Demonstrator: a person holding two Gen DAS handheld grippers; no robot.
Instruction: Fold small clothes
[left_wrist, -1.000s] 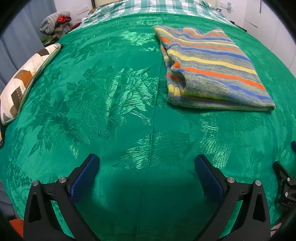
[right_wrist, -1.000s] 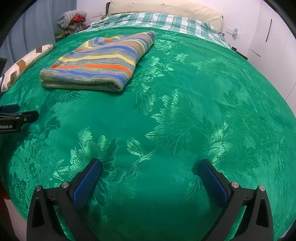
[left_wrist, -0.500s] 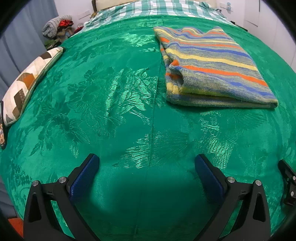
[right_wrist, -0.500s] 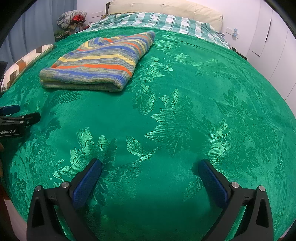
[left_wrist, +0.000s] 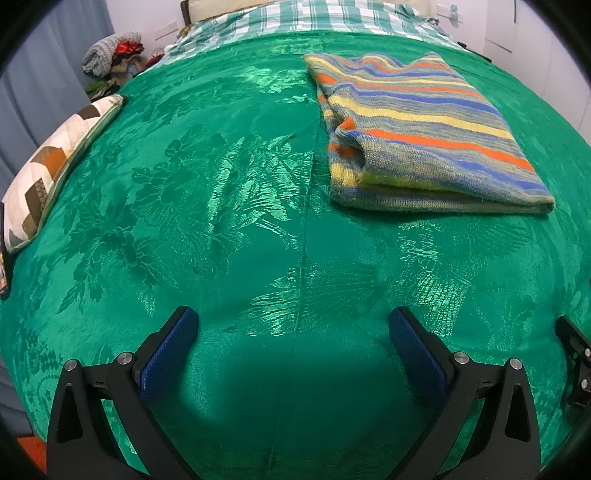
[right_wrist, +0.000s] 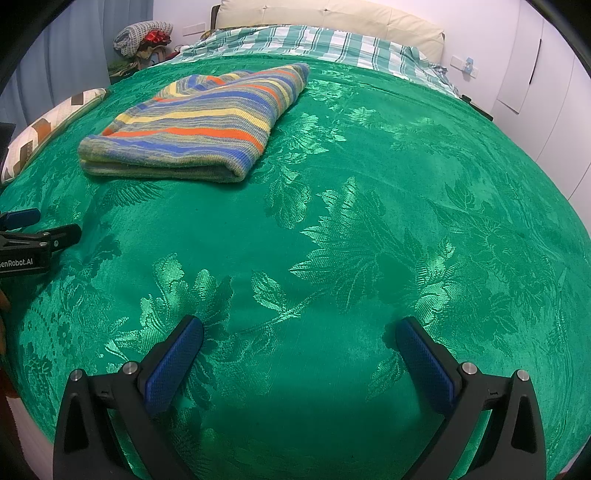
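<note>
So, folded striped knit sweater (left_wrist: 424, 133) sits on the shiny green floral bedspread (left_wrist: 221, 184), well ahead of both tools.

Left gripper (left_wrist: 293, 332) & right gripper (right_wrist: 299, 341) both w/ jaws spread wide, holding nothing, low over the cover.

Left gripper (left_wrist: 293, 332): jaws spread wide, blue pads facing each other, nothing between them. Right gripper (right_wrist: 299, 341): same, jaws wide apart, empty. Both held low, pointing forward, side by side. Each shows at the edge of the other's wrist view; left one seen side-on.
</note>
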